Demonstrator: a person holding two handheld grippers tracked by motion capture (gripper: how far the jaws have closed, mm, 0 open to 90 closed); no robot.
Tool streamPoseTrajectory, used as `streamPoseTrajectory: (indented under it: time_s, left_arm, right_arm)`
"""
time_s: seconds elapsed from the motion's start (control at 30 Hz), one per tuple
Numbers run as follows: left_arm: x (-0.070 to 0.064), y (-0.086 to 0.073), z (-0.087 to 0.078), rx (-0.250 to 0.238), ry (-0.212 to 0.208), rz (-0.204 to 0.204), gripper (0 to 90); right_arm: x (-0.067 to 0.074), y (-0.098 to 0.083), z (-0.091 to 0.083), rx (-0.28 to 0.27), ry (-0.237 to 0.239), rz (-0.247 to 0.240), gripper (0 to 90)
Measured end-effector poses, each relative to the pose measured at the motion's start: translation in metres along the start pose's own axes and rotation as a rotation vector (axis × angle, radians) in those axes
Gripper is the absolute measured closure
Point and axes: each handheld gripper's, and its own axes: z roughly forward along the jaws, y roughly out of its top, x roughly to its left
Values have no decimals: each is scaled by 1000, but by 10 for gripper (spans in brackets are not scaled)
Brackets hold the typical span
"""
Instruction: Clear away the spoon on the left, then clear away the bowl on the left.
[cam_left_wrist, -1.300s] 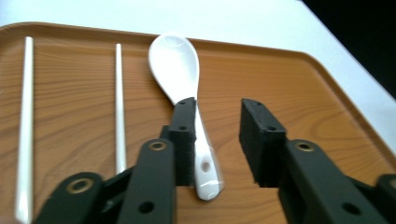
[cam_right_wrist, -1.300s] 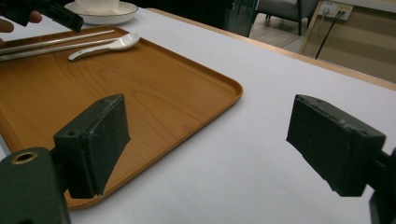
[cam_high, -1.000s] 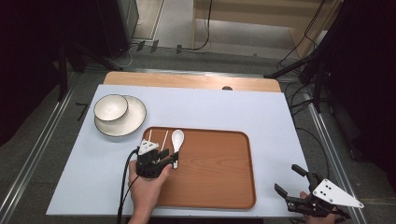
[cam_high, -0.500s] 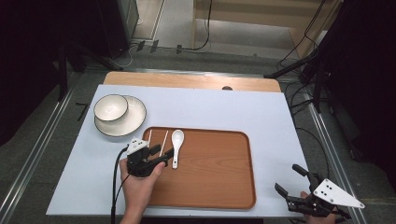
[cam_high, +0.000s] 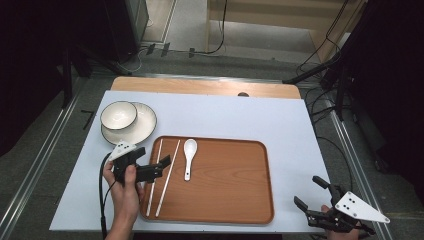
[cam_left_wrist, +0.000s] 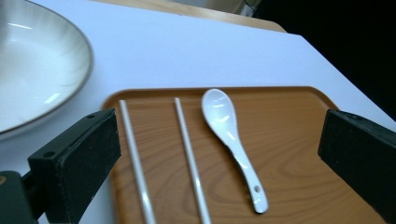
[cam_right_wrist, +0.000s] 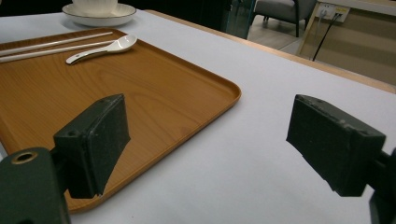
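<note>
A wooden tray (cam_high: 230, 180) lies on the white table with two white chopsticks (cam_high: 154, 175) side by side at its left end. A white spoon (cam_high: 188, 156) lies just right of them. My left gripper (cam_high: 152, 156) hovers over the tray's left edge. Its jaws have just been opening and now stand wide, holding nothing. In the left gripper view the chopsticks (cam_left_wrist: 135, 163) and spoon (cam_left_wrist: 231, 135) lie on the tray (cam_left_wrist: 289, 140) beyond the jaws. My right gripper (cam_high: 310, 192) is open at the table's front right corner, and its view faces the tray (cam_right_wrist: 140, 84).
A white bowl (cam_high: 118, 114) sits on a dark-rimmed plate (cam_high: 142, 122) just beyond the tray's left corner, close to my left hand. A bare wooden strip (cam_high: 200, 86) runs along the table's far edge. A cable trails from the left gripper off the front edge.
The left gripper has opened and drawn back to the left and up, off the tray. The chopsticks now lie free on the tray. The right gripper has not moved.
</note>
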Motion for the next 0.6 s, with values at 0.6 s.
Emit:
streamPoseTrajectory:
  time_s: [0.6]
  left_arm:
    - [47,23,-15,-24,99,4,0]
  right_arm:
    - [1,-1,1,7,0,-5,131]
